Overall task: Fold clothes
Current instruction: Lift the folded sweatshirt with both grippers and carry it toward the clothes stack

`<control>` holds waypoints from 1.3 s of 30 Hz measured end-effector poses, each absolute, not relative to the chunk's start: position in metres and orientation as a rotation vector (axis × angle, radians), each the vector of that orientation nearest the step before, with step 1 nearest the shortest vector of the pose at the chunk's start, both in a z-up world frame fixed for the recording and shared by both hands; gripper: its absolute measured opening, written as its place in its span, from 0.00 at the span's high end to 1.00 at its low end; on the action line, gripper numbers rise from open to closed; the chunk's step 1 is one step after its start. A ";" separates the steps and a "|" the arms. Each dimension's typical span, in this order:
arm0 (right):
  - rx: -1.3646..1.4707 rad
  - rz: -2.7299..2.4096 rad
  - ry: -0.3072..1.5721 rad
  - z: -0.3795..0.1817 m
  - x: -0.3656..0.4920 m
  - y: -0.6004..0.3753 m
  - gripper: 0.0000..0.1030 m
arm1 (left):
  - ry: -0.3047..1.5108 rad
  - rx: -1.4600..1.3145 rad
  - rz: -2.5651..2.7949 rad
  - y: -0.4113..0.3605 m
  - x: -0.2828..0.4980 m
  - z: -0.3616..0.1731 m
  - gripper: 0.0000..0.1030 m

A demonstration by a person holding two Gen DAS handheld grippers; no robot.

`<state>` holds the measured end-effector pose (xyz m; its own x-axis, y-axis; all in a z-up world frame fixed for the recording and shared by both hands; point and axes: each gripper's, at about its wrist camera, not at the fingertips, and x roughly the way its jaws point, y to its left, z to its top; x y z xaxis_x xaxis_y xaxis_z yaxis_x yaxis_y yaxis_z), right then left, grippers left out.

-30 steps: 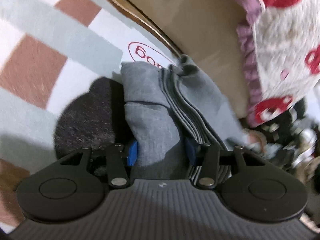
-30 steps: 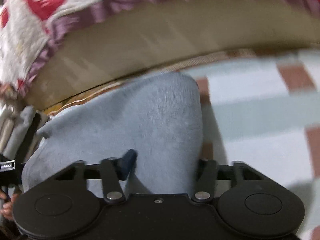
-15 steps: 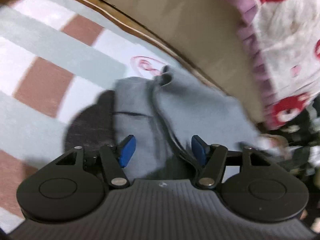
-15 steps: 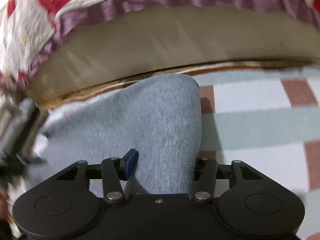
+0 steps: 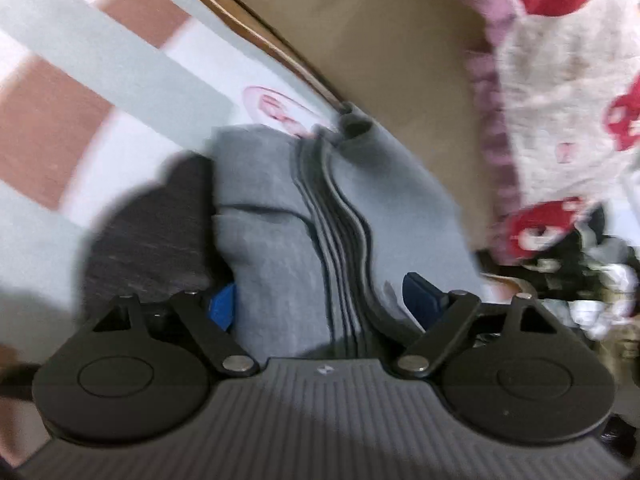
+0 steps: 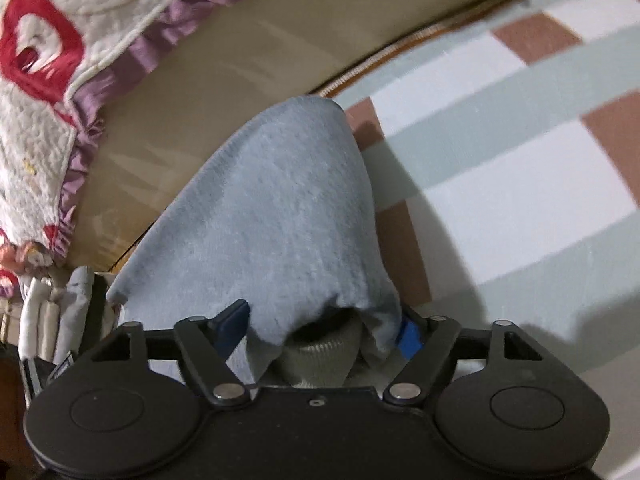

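Checked bedsheet open right of grey garment. Tan headboard and quilted blanket block beyond.

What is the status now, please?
Left gripper jaws open, grey garment between them. Right gripper jaws spread, same cloth bunched between. Checked sheet underneath, nothing blocking.

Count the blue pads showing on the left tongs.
2: one pad left of the grey cloth, another pad right of it. Both are partly hidden.
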<state>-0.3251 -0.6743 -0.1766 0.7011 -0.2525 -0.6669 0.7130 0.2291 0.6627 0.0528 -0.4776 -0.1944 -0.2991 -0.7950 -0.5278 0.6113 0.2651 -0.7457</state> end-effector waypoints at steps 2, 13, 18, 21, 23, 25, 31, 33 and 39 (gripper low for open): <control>1.134 -0.705 0.450 -0.176 -0.319 -0.676 0.29 | 1.134 -0.107 -1.408 -0.477 0.040 -0.178 0.52; 0.657 -0.780 0.549 -0.102 -0.273 -0.677 0.52 | 1.011 0.059 -1.390 -0.485 -0.003 -0.155 0.56; 0.878 -0.871 0.558 -0.142 -0.291 -0.691 0.36 | 1.146 -0.035 -1.350 -0.487 0.013 -0.168 0.31; 1.089 -0.892 0.469 -0.160 -0.309 -0.690 0.25 | 1.287 -0.248 -1.355 -0.490 0.031 -0.195 0.29; 1.168 -0.906 0.400 -0.168 -0.318 -0.688 0.24 | 1.222 -0.195 -1.371 -0.491 0.024 -0.190 0.44; 1.186 -0.896 0.352 -0.176 -0.317 -0.691 0.23 | 1.141 -0.122 -1.385 -0.492 0.016 -0.183 0.52; 0.808 -0.895 0.401 -0.145 -0.269 -0.685 0.52 | 0.908 0.024 -1.435 -0.488 -0.012 -0.147 0.58; 0.740 -0.885 0.396 -0.122 -0.258 -0.674 0.55 | 0.850 0.030 -1.452 -0.480 -0.017 -0.128 0.59; 0.629 -0.788 0.299 -0.063 -0.247 -0.641 0.56 | 0.791 -0.047 -1.394 -0.447 -0.014 -0.076 0.59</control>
<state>-0.2467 -0.6414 -0.0626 0.6766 -0.5648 -0.4724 0.7360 0.5374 0.4117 -0.0142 -0.4469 -0.0759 -0.0319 -0.8839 -0.4667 0.8537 0.2188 -0.4726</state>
